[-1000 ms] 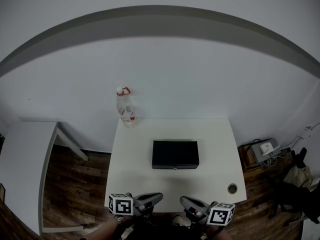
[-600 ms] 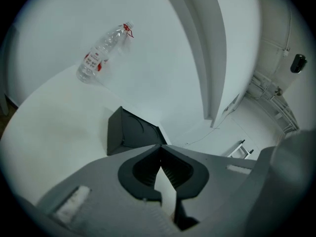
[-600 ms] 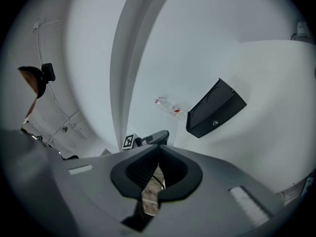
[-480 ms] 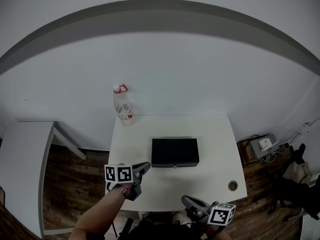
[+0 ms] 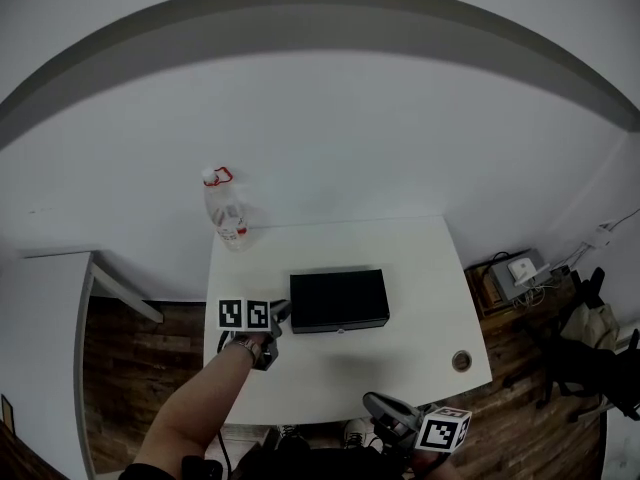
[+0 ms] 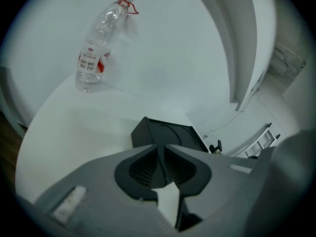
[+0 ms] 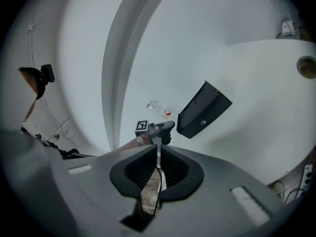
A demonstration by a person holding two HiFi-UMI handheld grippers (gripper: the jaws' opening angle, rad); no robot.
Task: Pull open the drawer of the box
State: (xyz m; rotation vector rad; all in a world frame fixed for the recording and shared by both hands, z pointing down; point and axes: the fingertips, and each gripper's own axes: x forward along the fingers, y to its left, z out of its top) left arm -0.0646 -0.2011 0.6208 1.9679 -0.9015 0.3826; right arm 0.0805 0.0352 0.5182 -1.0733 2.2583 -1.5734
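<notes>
A flat black box lies in the middle of the white table, and its drawer front with a small knob faces me. The drawer looks closed. My left gripper hovers just off the box's left end; its jaws are opening, with only a narrow gap and nothing between them. In the left gripper view the box sits just beyond the jaws. My right gripper stays low at the table's near edge. Its jaws are opening too and are empty. In the right gripper view the knob shows.
A clear plastic bottle with a red cap ring stands at the table's back left corner. A round cable hole sits near the front right corner. A second white table is at the left; a power box with cables lies on the floor at the right.
My left gripper has travelled from the table's near edge forward to the box's left end, and its jaws have parted slightly. The right gripper has stayed at the near edge.
</notes>
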